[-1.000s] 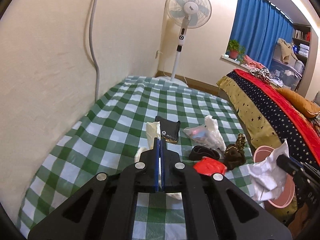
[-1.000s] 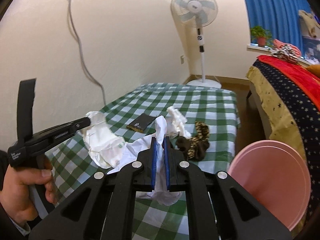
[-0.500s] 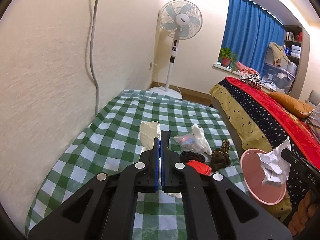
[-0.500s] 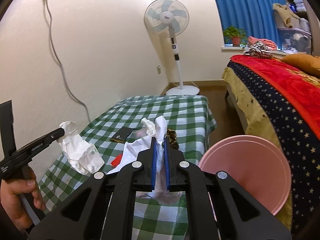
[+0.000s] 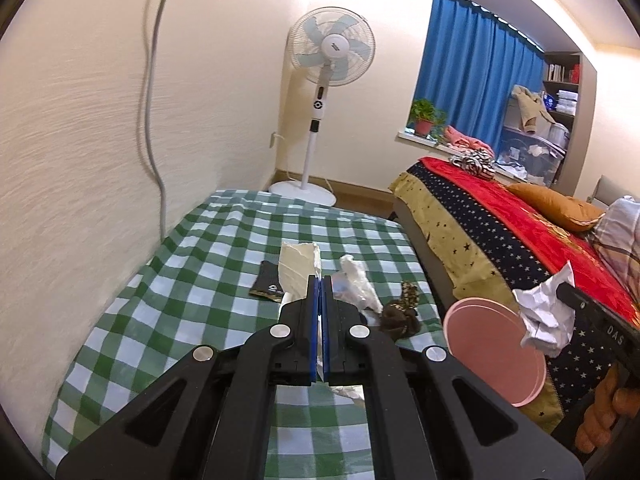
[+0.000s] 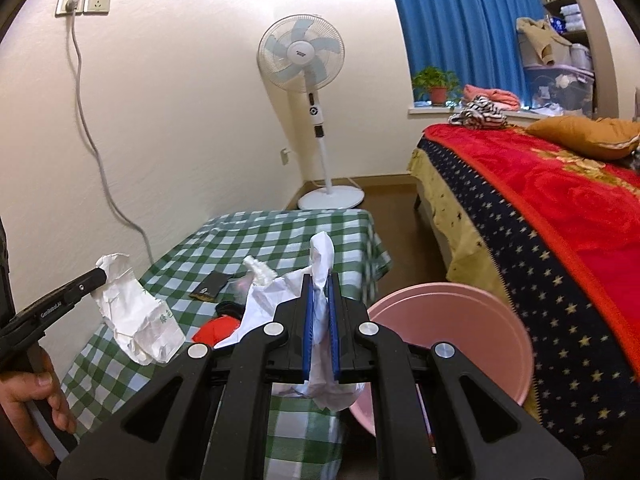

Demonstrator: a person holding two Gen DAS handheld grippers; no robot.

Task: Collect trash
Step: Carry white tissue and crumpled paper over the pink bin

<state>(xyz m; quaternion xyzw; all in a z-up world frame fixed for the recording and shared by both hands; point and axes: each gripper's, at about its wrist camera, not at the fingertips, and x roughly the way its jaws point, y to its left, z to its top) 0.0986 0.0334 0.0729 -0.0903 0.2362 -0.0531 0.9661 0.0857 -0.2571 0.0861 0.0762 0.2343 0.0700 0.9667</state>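
My left gripper (image 5: pixel 320 280) is shut on a crumpled white paper bag (image 5: pixel 299 268), held above the green checked table (image 5: pixel 168 312); the bag also shows in the right wrist view (image 6: pixel 138 318). My right gripper (image 6: pixel 319 280) is shut on crumpled white paper (image 6: pixel 320 256), held just left of the pink bin (image 6: pixel 460 328). In the left wrist view that paper (image 5: pixel 544 312) hangs over the bin's rim (image 5: pixel 488 340). On the table lie a black packet (image 5: pixel 269 286), a clear plastic bag (image 5: pixel 358 282), a red wrapper (image 6: pixel 218 326) and a brown patterned scrunchie (image 5: pixel 402 312).
A standing fan (image 5: pixel 320 92) is beyond the table. A bed with a red and starred blanket (image 6: pixel 540 220) runs along the right. A grey cable (image 6: pixel 100 168) hangs down the wall on the left.
Both grippers have risen and pulled back from the table with their papers. The right gripper's paper has moved over toward the pink bin.
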